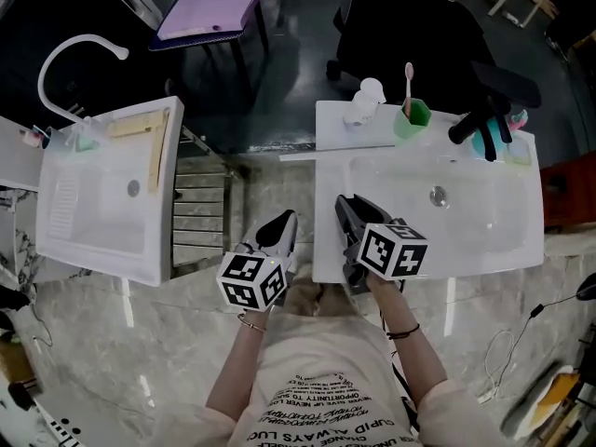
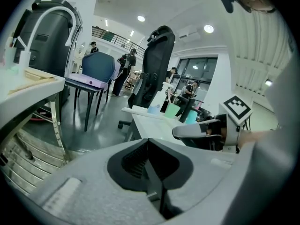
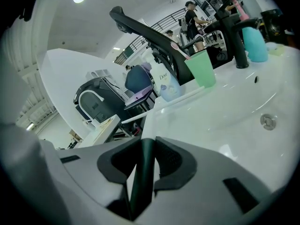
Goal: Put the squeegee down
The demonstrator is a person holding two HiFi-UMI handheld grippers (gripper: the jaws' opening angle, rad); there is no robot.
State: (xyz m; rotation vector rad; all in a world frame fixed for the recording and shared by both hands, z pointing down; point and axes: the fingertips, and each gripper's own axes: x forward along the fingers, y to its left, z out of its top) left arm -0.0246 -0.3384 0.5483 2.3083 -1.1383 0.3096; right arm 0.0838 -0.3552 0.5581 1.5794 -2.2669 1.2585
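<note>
In the right gripper view a thin, dark green strip (image 3: pixel 139 182) stands clamped between the black pads of my right gripper (image 3: pixel 146 144). I take it for the squeegee seen edge on; the rest of it is hidden. In the head view the right gripper (image 1: pixel 346 210) hovers over the front left corner of the white sink (image 1: pixel 521 250) with the black tap (image 1: pixel 484 119). My left gripper (image 1: pixel 279 233) hangs just left of that sink, over the gap between the two basins. The jaws of the left gripper (image 2: pixel 147 143) are shut with nothing between them.
A green cup (image 1: pixel 411 117) with a toothbrush, a white bottle (image 1: pixel 363 102) and a teal bottle (image 1: pixel 486 142) line the sink's back edge. A second white sink (image 1: pixel 65 231) with a white tap (image 1: pixel 70 54) and beige strips (image 1: pixel 140 125) stands to the left. A chair (image 1: pixel 207 12) is behind.
</note>
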